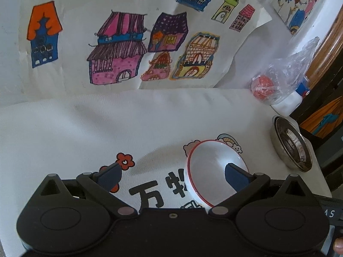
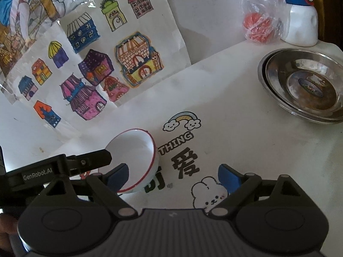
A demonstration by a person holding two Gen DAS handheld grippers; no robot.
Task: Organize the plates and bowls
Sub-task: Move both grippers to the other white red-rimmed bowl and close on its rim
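Currently the white ceramic bowl with a red rim (image 2: 137, 160) sits tilted mid-table on the white printed tablecloth (image 2: 235, 145), well apart from the 2 nested steel dishes (image 2: 304, 90) at the far right edge. Left gripper (image 1: 173, 175) is spread wide, 1 blue pad (image 1: 234, 176) inside the bowl, nothing clamped. Right gripper (image 2: 173, 175) is wide and empty. Likely step: pinch the rim wall. Close slowly, seat deep; glazed rim may slip.
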